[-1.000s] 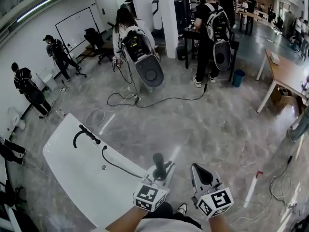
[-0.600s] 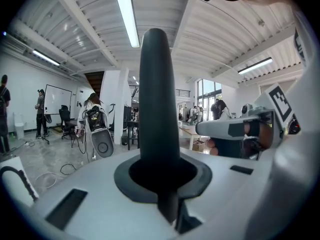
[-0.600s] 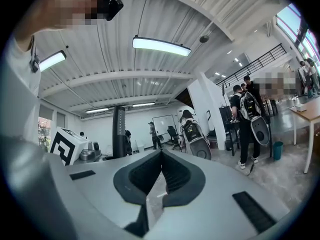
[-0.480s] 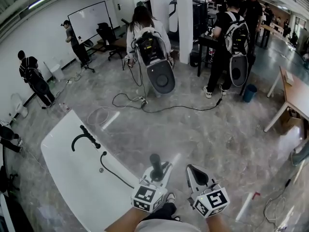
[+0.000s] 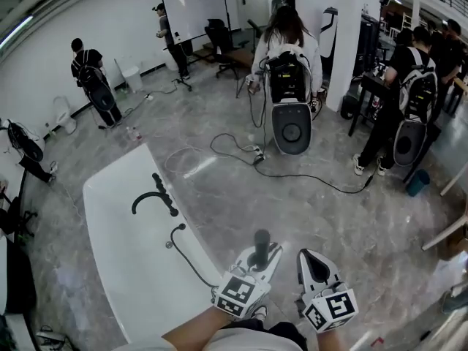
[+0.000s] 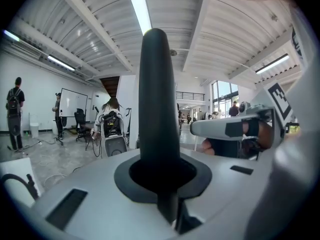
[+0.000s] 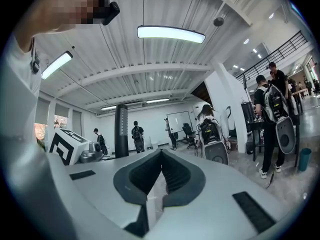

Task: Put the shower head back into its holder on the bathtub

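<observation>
**A:** Where's the shower head?

**B:** The shower head (image 5: 261, 241) is at the lower middle of the head view, standing upright in the left gripper (image 5: 259, 258). The jaws are clamped on its dark handle. In the left gripper view it rises straight up between them and fills the centre of the frame.

**A:** And the other tool?

**B:** The right gripper (image 5: 313, 263) is just right of the left one. Its jaws are pressed together with nothing between them.

**A:** The tub?

**B:** The bathtub (image 5: 110, 218) is white and runs down the lower left of the head view. A black tap (image 5: 150, 197) sits on its rim. A thin dark hose (image 5: 191, 260) leaves the rim and curves toward the left gripper.

**A:** Is the shower head on the tub?

**B:** No, it's held just beside the tub's right edge.

**A:** What's behind?

**B:** A grey floor (image 5: 329, 210) with cables lying on it. People wearing backpacks stand across the upper frame, and there is a whiteboard (image 5: 194, 12) at upper middle.
</observation>
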{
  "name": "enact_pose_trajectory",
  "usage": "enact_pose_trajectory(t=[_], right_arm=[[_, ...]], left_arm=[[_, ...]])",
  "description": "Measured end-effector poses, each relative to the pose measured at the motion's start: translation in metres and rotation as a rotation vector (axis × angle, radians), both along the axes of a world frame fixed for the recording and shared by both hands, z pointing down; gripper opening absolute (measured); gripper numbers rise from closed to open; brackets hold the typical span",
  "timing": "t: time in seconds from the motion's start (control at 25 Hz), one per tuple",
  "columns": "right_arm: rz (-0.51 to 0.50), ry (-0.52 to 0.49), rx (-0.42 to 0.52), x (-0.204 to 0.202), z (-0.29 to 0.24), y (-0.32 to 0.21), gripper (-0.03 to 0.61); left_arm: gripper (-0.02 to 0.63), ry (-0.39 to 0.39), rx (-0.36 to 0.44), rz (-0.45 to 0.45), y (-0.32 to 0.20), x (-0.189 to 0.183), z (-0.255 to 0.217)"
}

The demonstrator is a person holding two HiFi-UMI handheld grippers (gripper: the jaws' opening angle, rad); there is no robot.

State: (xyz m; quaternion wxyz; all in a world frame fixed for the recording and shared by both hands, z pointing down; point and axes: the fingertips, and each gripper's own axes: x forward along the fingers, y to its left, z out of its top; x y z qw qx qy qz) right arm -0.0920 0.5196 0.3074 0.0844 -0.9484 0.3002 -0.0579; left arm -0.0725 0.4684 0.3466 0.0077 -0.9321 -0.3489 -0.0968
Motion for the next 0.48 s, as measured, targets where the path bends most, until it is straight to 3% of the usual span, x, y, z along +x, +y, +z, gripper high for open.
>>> enact_pose_trajectory(t=[0.24, 0.48], right_arm=[[-0.095, -0.009, 0.011, 0.04, 0.01, -0.019, 0.014], [-0.283, -0.03, 0.014, 0.09, 0.022, -0.057, 0.014]], left_arm=[[0.04, -0.001, 0.007, -0.081, -0.016, 0.032, 0.007], [0.04, -0.021, 0.018, -0.268, -0.056, 0.075, 0.017]])
